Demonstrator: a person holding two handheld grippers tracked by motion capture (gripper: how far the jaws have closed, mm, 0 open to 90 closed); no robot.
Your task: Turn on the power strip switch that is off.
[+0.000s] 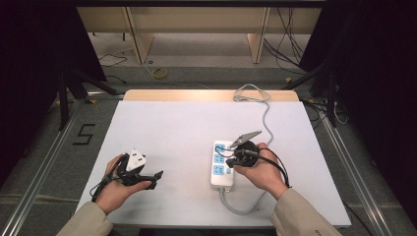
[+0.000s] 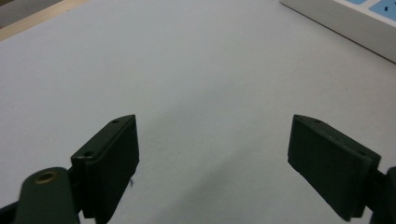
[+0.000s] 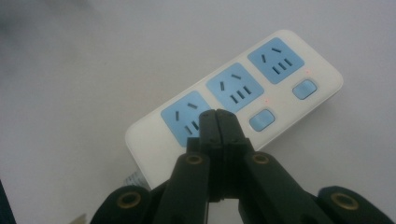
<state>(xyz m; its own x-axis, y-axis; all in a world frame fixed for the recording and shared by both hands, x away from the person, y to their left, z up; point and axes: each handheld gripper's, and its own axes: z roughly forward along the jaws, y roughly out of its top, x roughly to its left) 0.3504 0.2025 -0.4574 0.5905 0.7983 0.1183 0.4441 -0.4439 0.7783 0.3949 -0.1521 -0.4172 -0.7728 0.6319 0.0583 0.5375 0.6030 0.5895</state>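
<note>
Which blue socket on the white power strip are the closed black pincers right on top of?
The end socket, nearest the strip's cord. The right gripper hovers shut over its corner; the other two sockets lie farther along the power strip, each beside a blue button.

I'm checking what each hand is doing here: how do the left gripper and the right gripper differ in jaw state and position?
The left gripper has its jaws spread wide with nothing between them; the right gripper has its jaws pressed together, also holding nothing. The left gripper is over bare white table, away from the power strip; the right gripper is just above the strip's end socket. Both have black jaws.
</note>
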